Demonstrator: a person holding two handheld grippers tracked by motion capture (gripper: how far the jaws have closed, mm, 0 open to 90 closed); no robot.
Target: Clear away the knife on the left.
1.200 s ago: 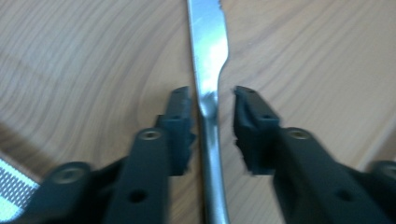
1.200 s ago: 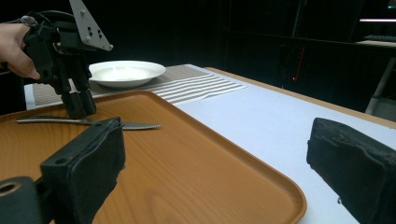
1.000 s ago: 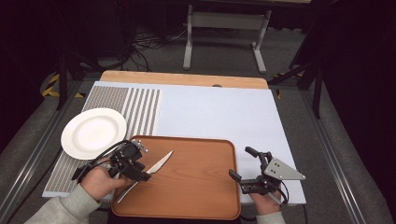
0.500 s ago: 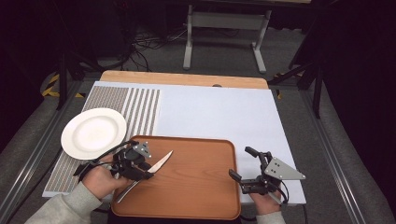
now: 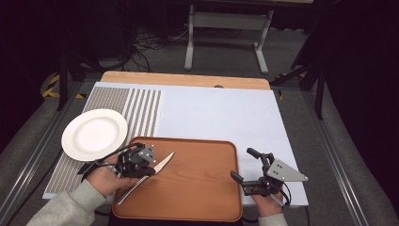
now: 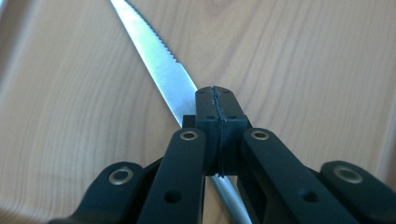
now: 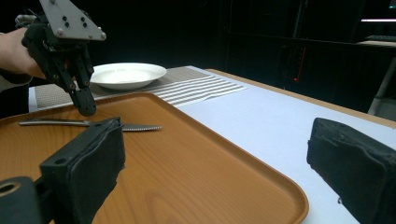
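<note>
A serrated table knife (image 5: 162,163) lies diagonally on the left part of an orange-brown tray (image 5: 202,193). My left gripper (image 5: 149,170) points down at the knife's middle. Its jaws have just been closing and now stand shut pad to pad. In the left gripper view the left gripper (image 6: 217,100) shows its pads meeting, and the knife (image 6: 159,65) passes underneath them, not between them. The right gripper view shows the left gripper (image 7: 86,108) tip just over the knife (image 7: 135,127). My right gripper (image 5: 242,164) rests open at the tray's right edge, nothing between its jaws.
A white plate (image 5: 94,134) sits on a striped placemat (image 5: 141,108) left of the tray. White table cover (image 5: 221,117) stretches behind the tray to a wooden back edge (image 5: 183,79). Metal rails run along both sides of the table.
The left gripper's jaws have closed over the knife and the hand has shifted slightly. The knife lies where it did. The right gripper has not moved.
</note>
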